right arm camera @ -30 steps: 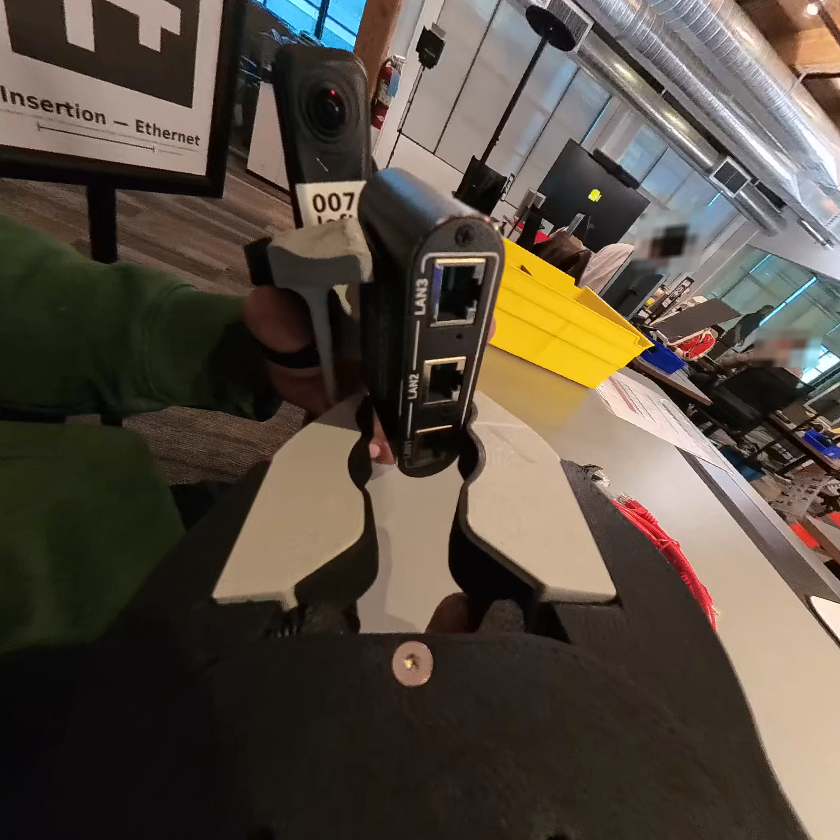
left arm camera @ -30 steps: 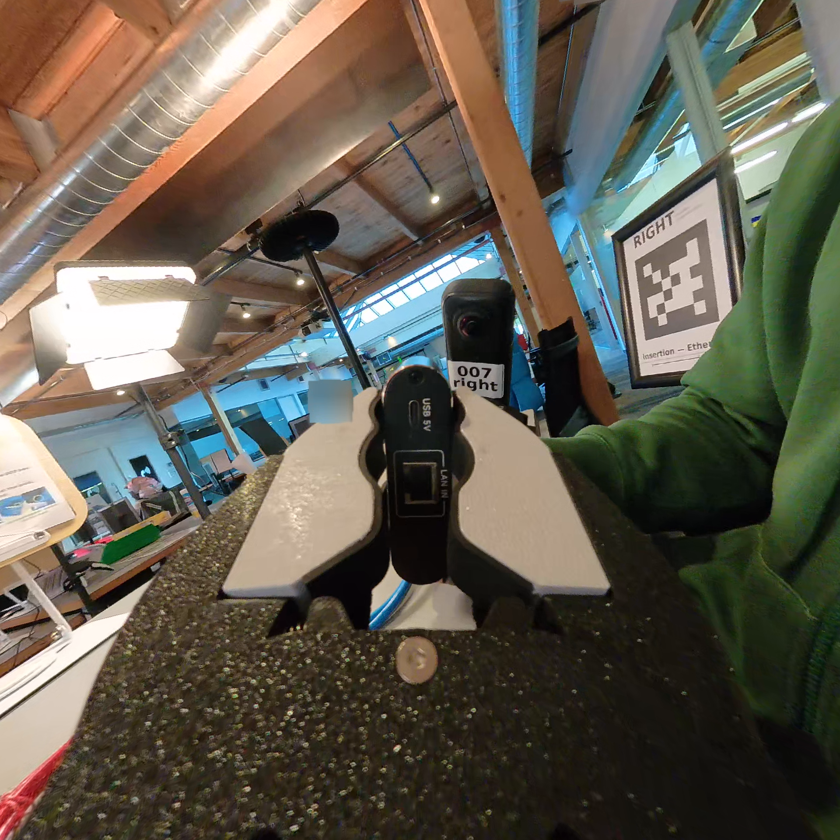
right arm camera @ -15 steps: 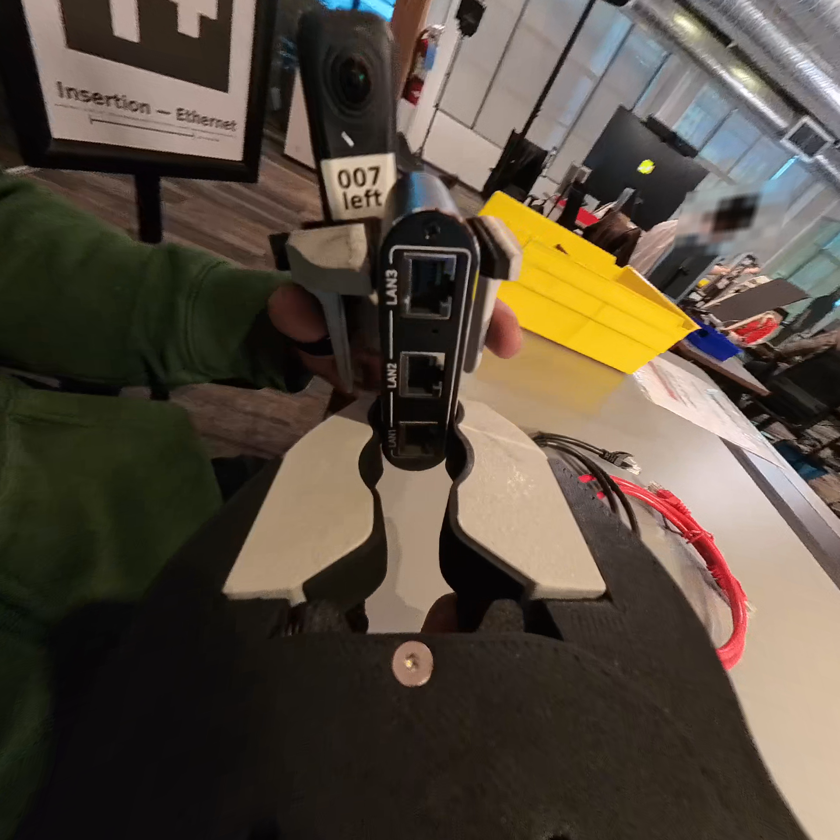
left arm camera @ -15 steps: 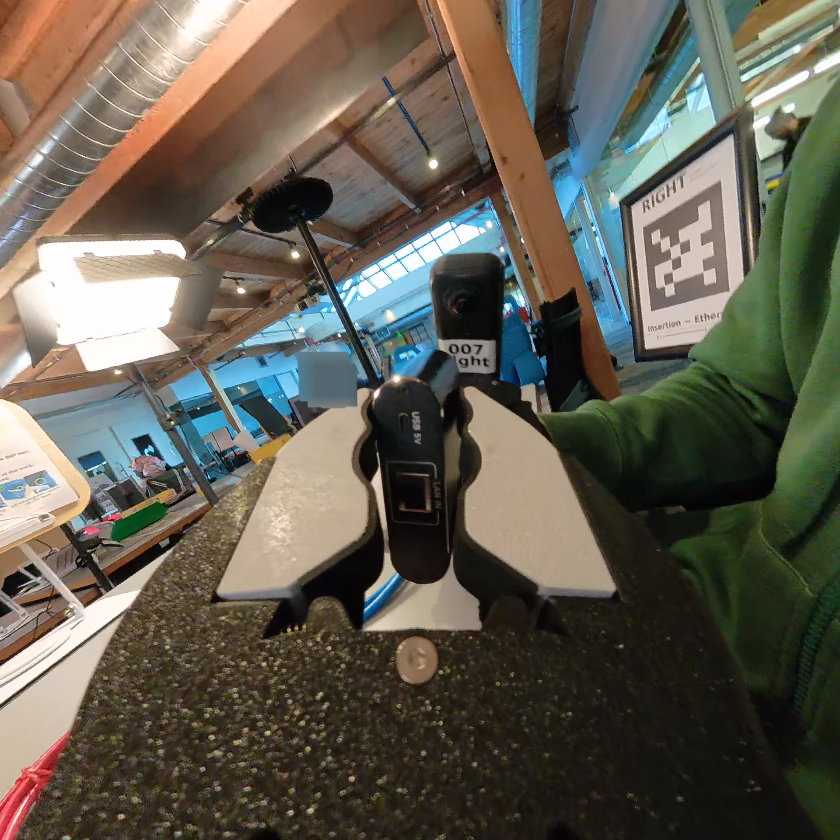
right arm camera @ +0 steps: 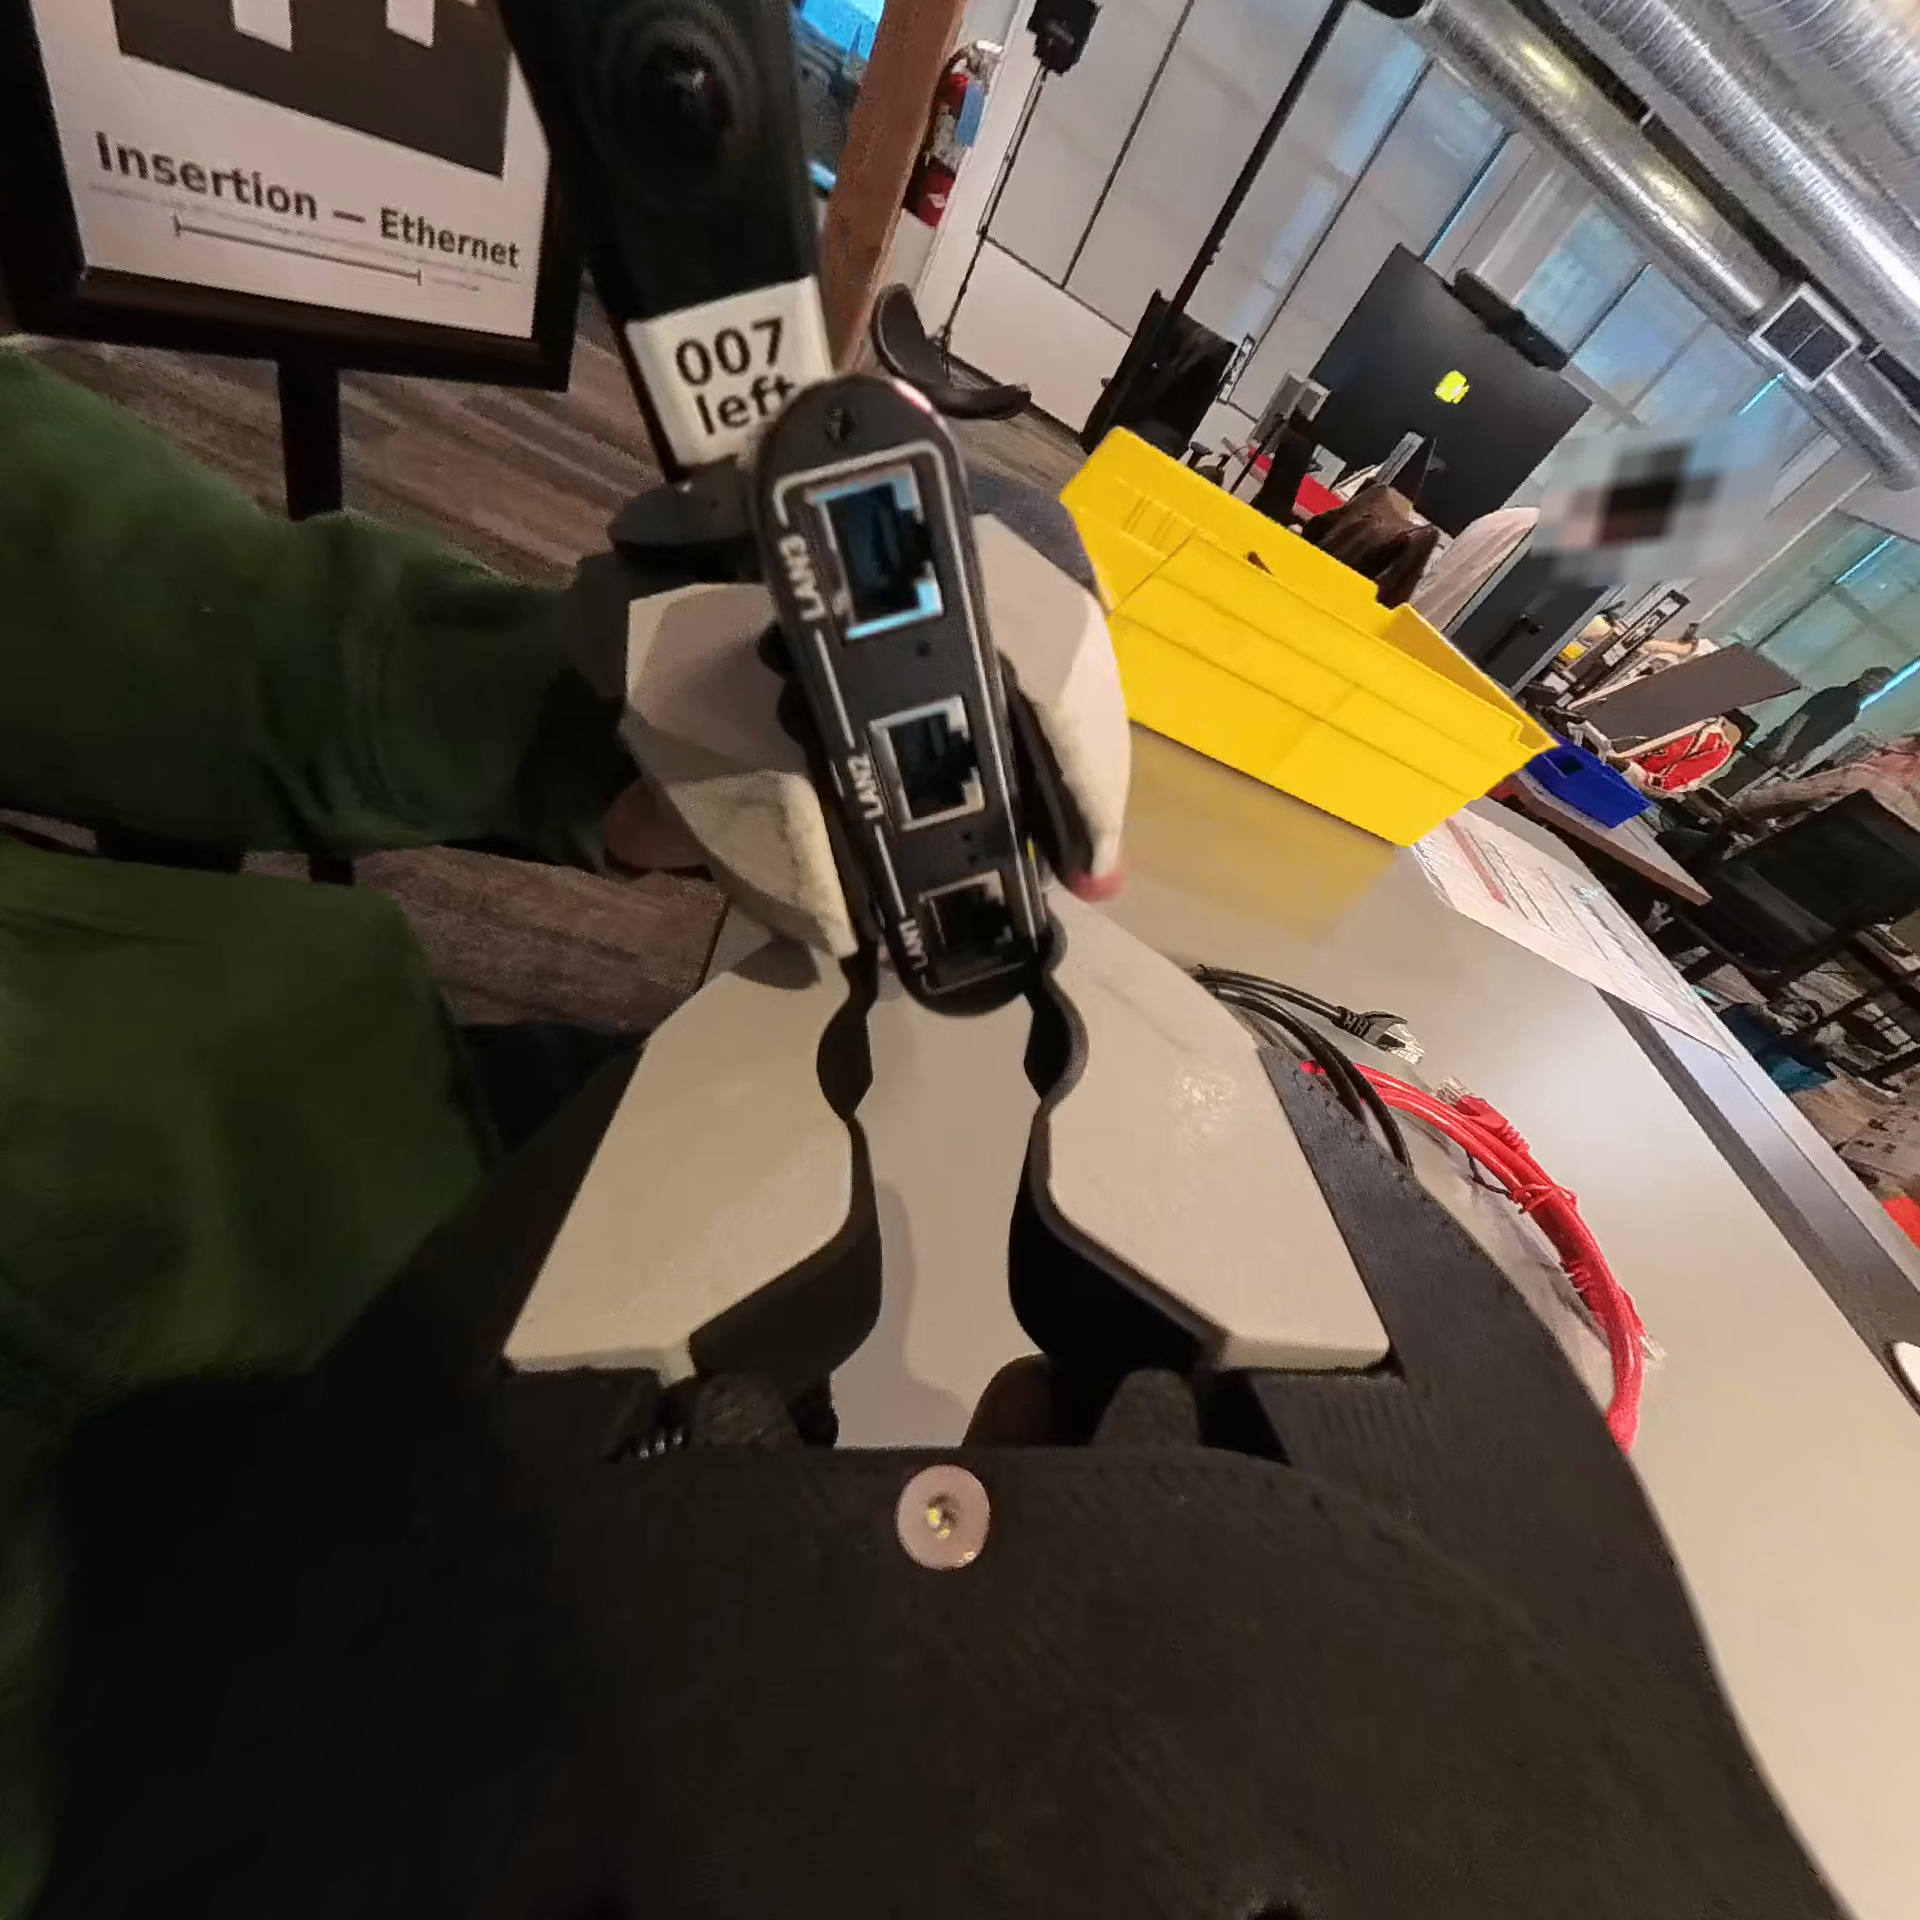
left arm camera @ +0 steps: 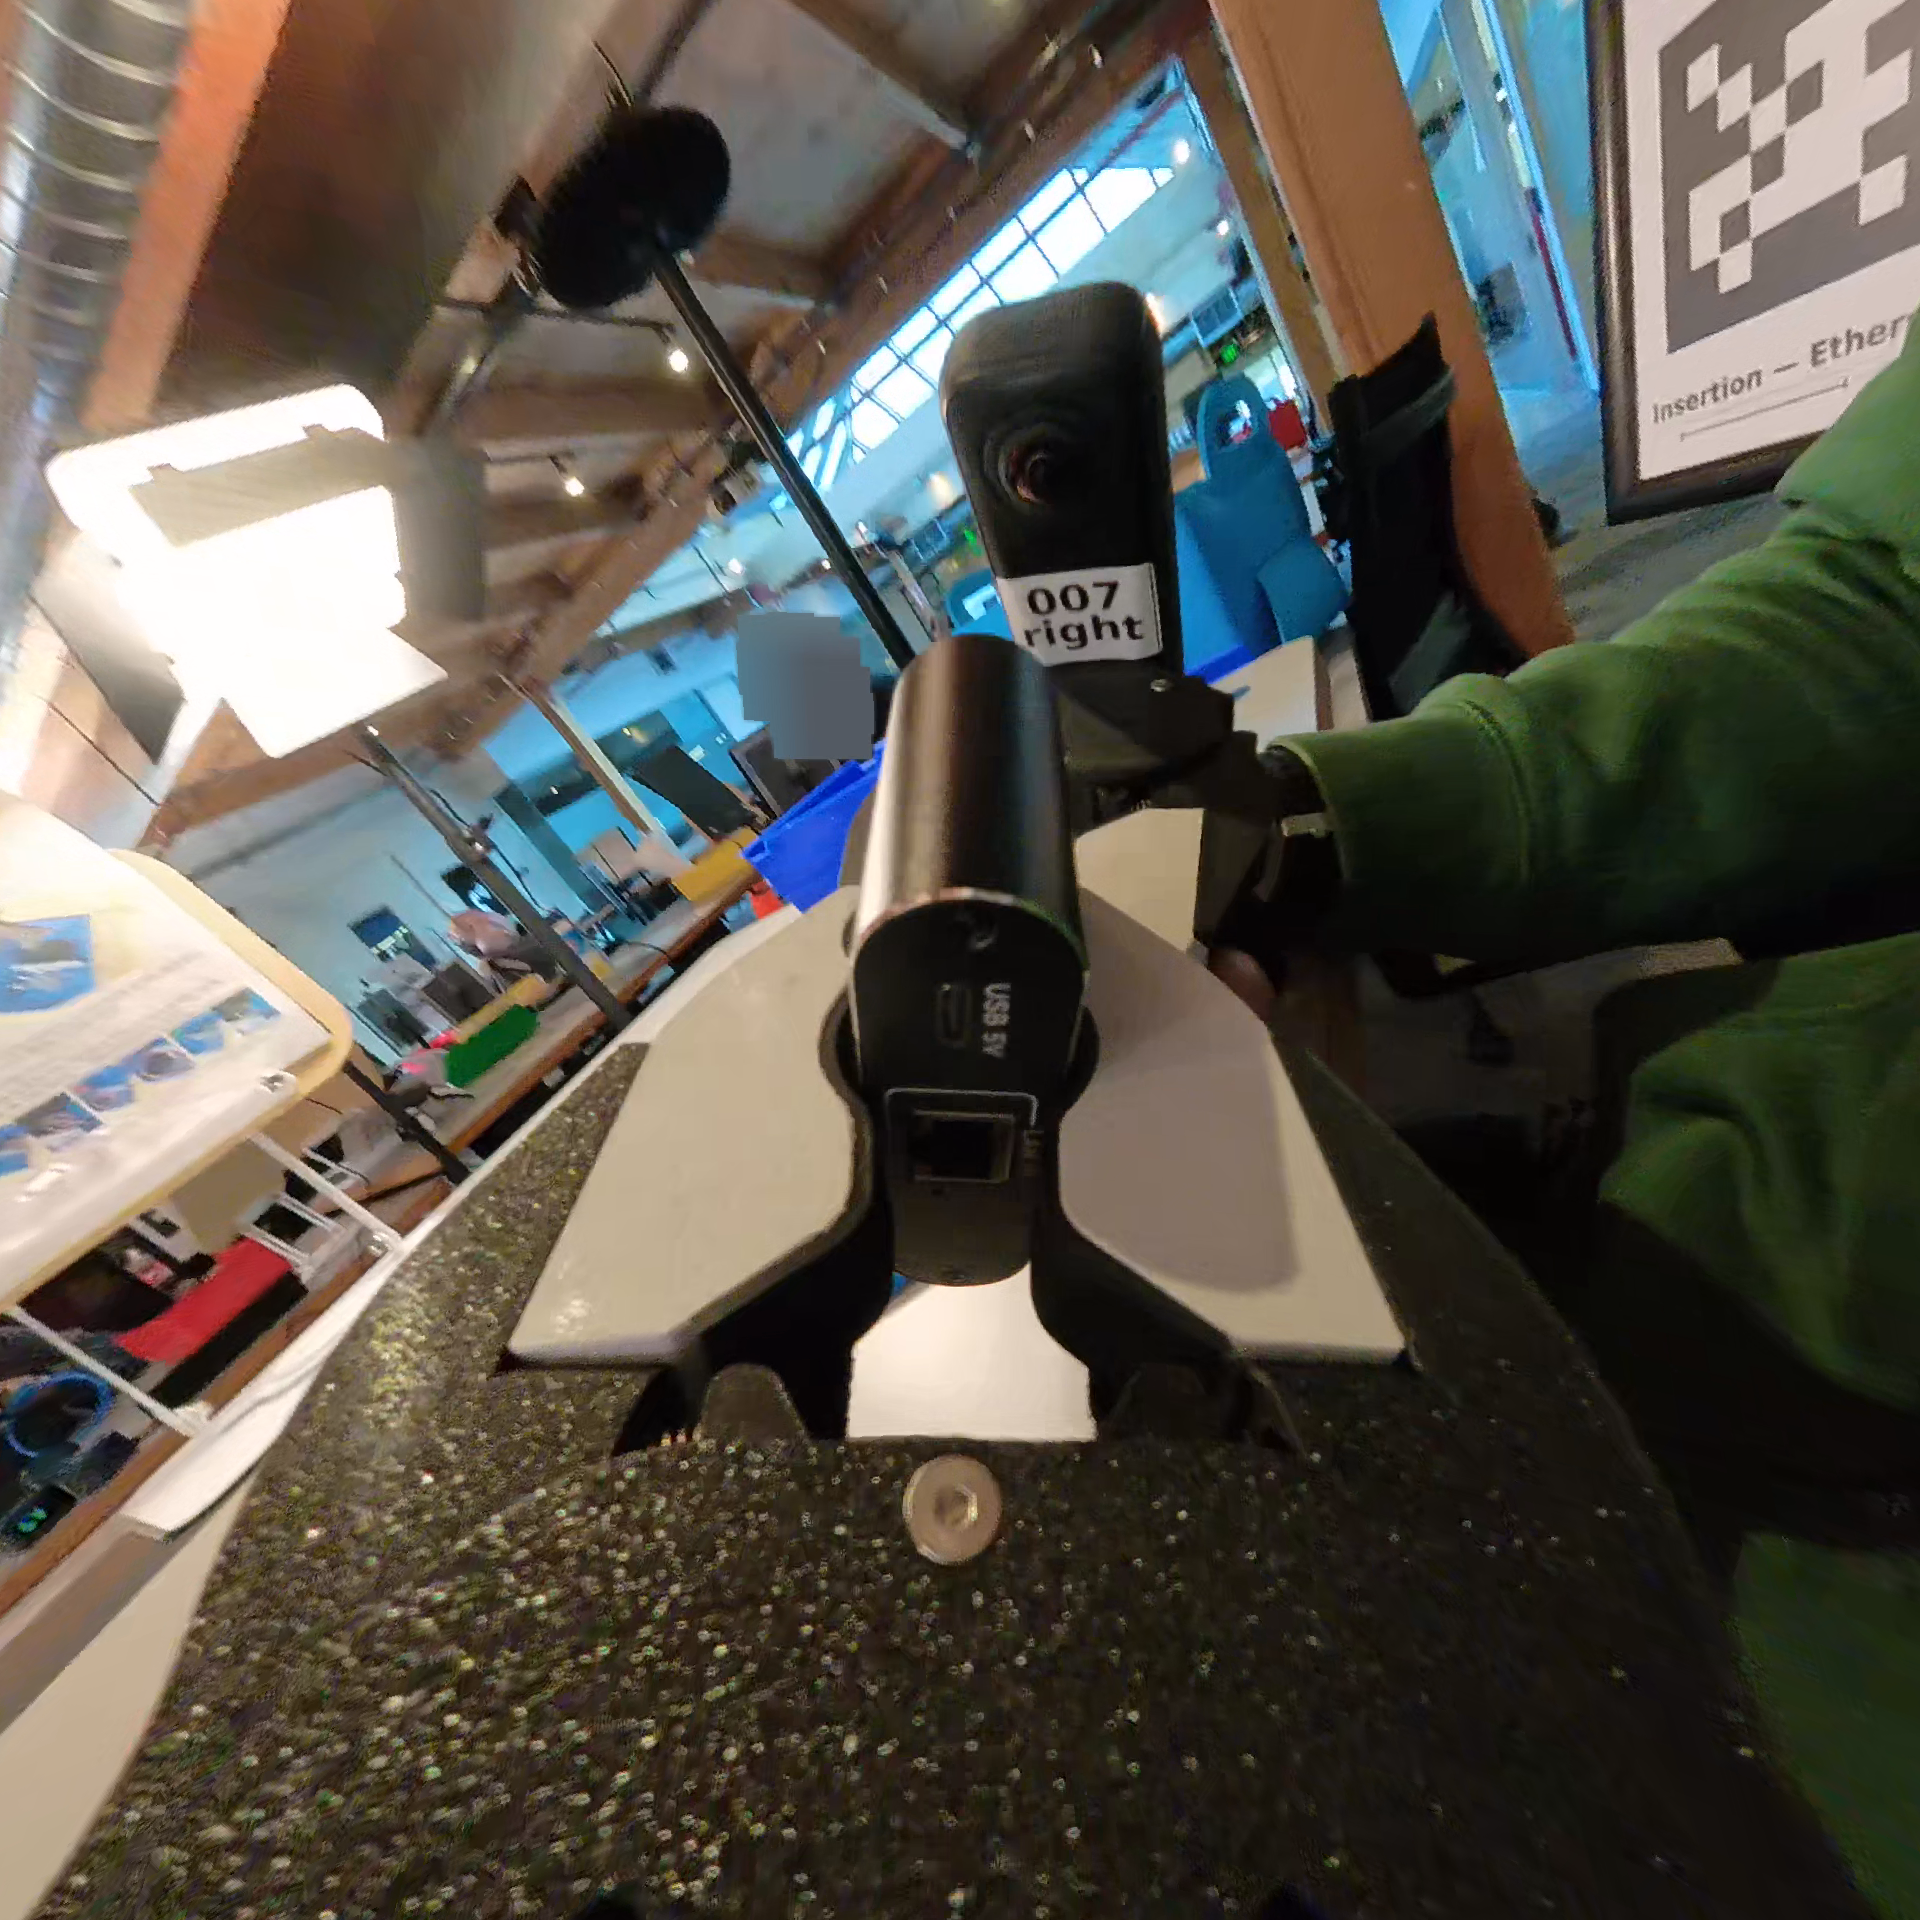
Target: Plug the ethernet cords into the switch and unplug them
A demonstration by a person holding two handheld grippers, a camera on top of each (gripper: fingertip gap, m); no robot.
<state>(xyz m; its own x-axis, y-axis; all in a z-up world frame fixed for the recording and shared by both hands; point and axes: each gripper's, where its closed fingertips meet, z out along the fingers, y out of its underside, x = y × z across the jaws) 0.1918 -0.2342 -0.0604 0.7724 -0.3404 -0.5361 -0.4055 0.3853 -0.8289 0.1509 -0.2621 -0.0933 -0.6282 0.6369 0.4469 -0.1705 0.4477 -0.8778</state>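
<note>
Switch position: the black oblong plastic switch [right arm camera: 904, 707] is held in the air above the grey matte surface [right arm camera: 1714, 1299], long axis running between the two tools. No cord is in any port. The three-port face shows empty in the right wrist view, and the single-port face shows empty in the left wrist view.

Left gripper [left arm camera: 966, 1039]: fingers [left arm camera: 727, 1122] are closed on the switch body near the single-port end, a firm clamp on both flanks.

Right gripper [right arm camera: 951, 997]: fingers are drawn close, with the switch's lower end sitting just between their tips. I cannot tell whether they pinch it or only bracket it.

Cords: the thin black ethernet cord [right arm camera: 1361, 1023] and the coiled red ethernet cord [right arm camera: 1538, 1195] lie on the surface to the right of the right tool, near each other, plugs free. The yellow plastic bin [right arm camera: 1299, 665] stands farther back.

Judgement: this is the presentation step, before the first insertion.

- Let the left tool alone carry the switch and back the right one clear of it.
- Turn the three-port face toward the cords.
- Pick a plug up by its housing, latch tab free, not by the cable.
- Line it up square to the socket and push straight.
- Risk: the switch twisting in the left clamp under the push, so brace along the fingers' axis.
</note>
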